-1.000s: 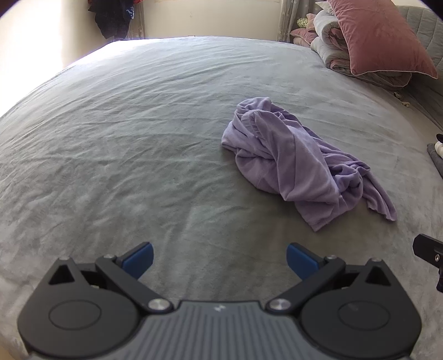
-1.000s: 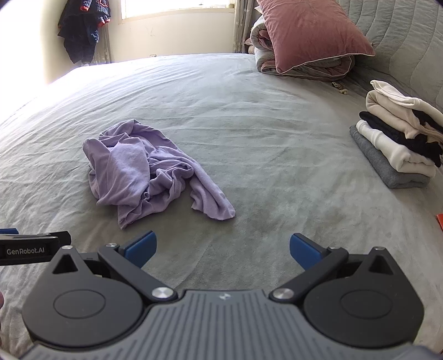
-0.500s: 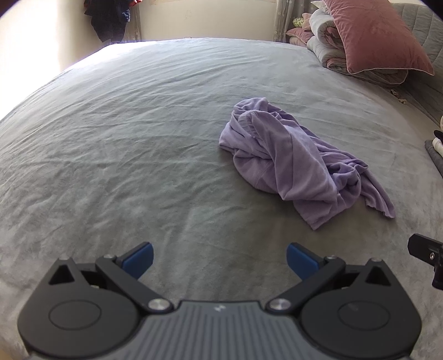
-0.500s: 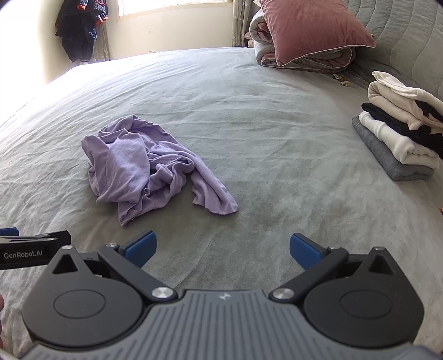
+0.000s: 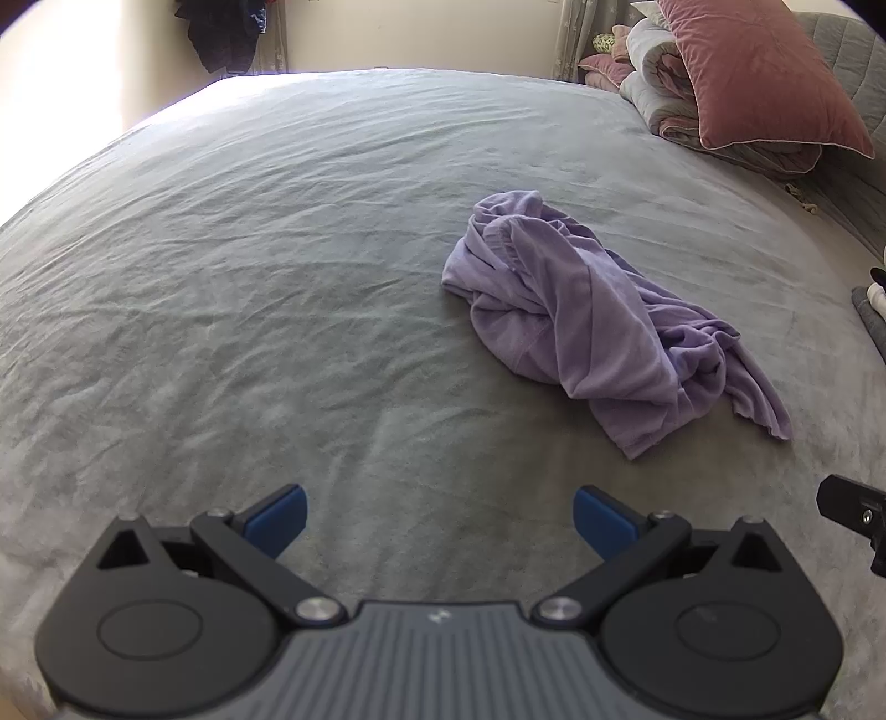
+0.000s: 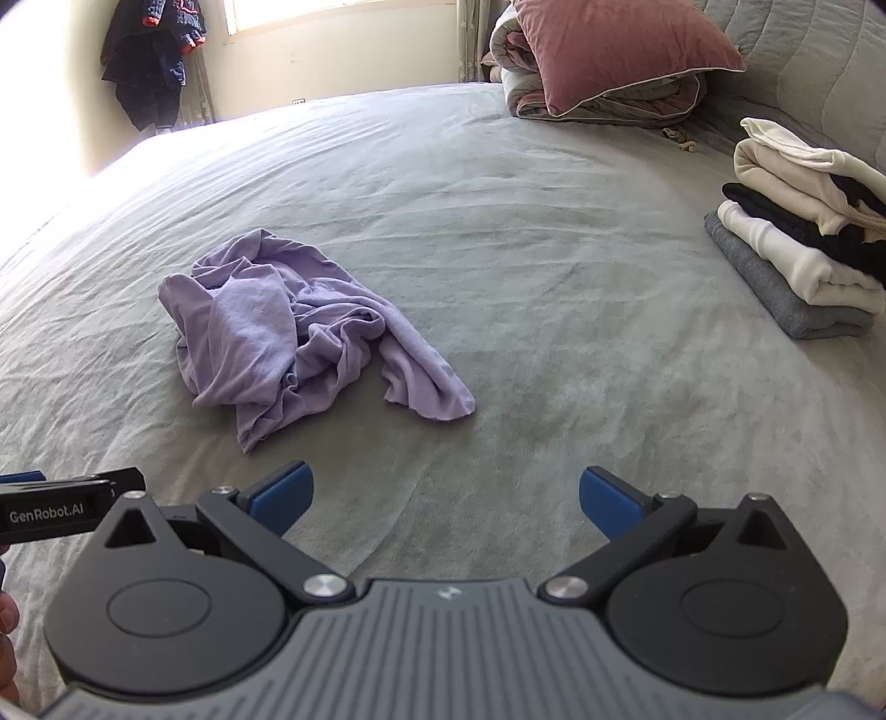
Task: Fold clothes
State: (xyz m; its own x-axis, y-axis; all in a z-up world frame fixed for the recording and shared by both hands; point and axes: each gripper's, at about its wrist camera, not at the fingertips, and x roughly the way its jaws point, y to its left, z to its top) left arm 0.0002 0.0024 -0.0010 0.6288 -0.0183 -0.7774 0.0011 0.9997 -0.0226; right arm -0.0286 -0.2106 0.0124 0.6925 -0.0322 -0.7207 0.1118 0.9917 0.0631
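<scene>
A crumpled lilac garment point(image 5: 598, 321) lies in a heap on the grey bedspread point(image 5: 249, 288), ahead and to the right in the left wrist view. The same lilac garment point(image 6: 299, 327) sits ahead and to the left in the right wrist view. My left gripper point(image 5: 440, 515) is open with nothing between its blue pads, a short way in front of the heap. Open too and holding nothing, my right gripper point(image 6: 446, 495) hovers over the bedspread point(image 6: 554, 288) near the garment's loose end. Neither gripper touches the cloth.
A stack of folded clothes point(image 6: 797, 243) in white, black and grey rests at the right. A pink pillow point(image 6: 614, 50) lies on rolled bedding by the quilted headboard point(image 6: 803, 61). Dark clothing point(image 6: 152, 61) hangs at the far wall. The other gripper's body point(image 6: 61, 512) shows at the left edge.
Both grippers have drifted slightly forward and tilted a little; the garment sits a bit lower and nearer in the views. The jaws stay open and the garment has not been moved.
</scene>
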